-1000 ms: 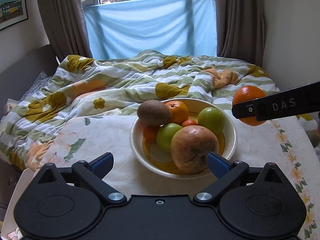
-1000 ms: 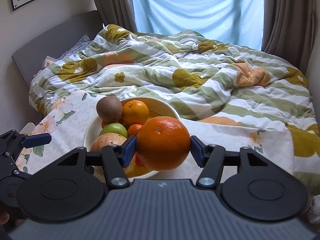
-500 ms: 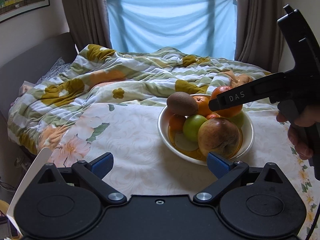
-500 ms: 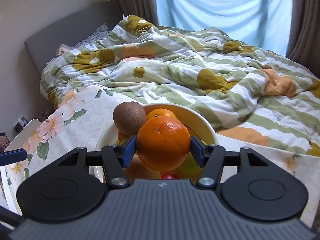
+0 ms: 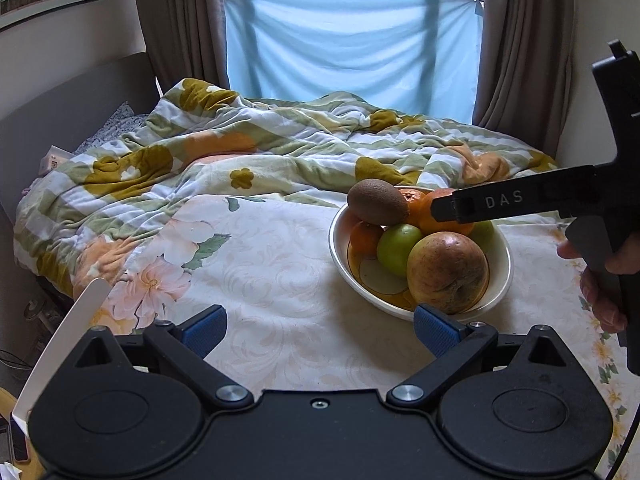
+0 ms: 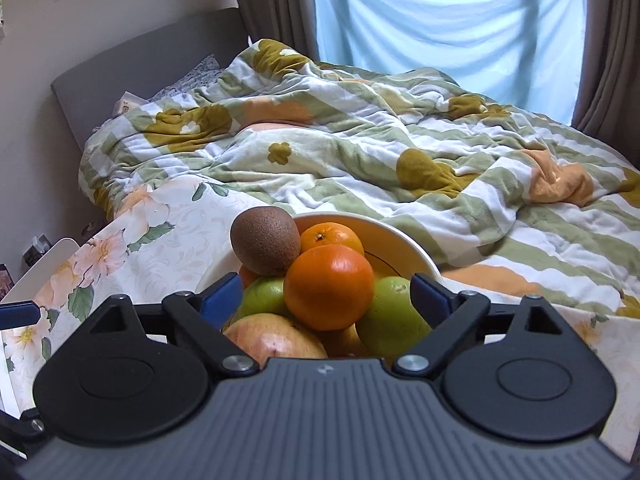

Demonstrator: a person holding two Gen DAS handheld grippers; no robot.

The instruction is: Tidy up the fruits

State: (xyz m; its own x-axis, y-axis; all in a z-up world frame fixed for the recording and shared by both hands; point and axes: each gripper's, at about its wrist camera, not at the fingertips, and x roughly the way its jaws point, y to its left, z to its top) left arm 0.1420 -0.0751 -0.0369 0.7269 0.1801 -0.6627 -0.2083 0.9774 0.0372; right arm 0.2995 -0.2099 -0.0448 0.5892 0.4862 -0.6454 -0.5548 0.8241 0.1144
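A white bowl (image 6: 400, 240) (image 5: 340, 256) on the floral tablecloth holds a kiwi (image 6: 265, 240) (image 5: 376, 202), a small orange (image 6: 332, 238), two green apples (image 6: 392, 316) (image 5: 398, 250) and a big reddish apple (image 5: 448, 272). A large orange (image 6: 329, 288) (image 5: 444, 229) rests on top of the pile. My right gripper (image 6: 326, 294) hovers over the bowl with its jaws opening; the orange sits between the blue pads, which stand clear of it. One of its fingers (image 5: 500, 200) crosses the left wrist view. My left gripper (image 5: 320, 328) is open and empty, low over the cloth in front of the bowl.
The table's floral cloth (image 5: 260, 280) stretches left of the bowl. A bed with a rumpled striped quilt (image 6: 360, 152) lies just behind the table. A white board edge (image 5: 68, 340) stands at the table's left. A person's hand (image 5: 600, 292) holds the right gripper's handle.
The right gripper carried the large orange over the bowl and spread its jaws, leaving the orange on the pile. The bowl has slid rightward in the left wrist view.
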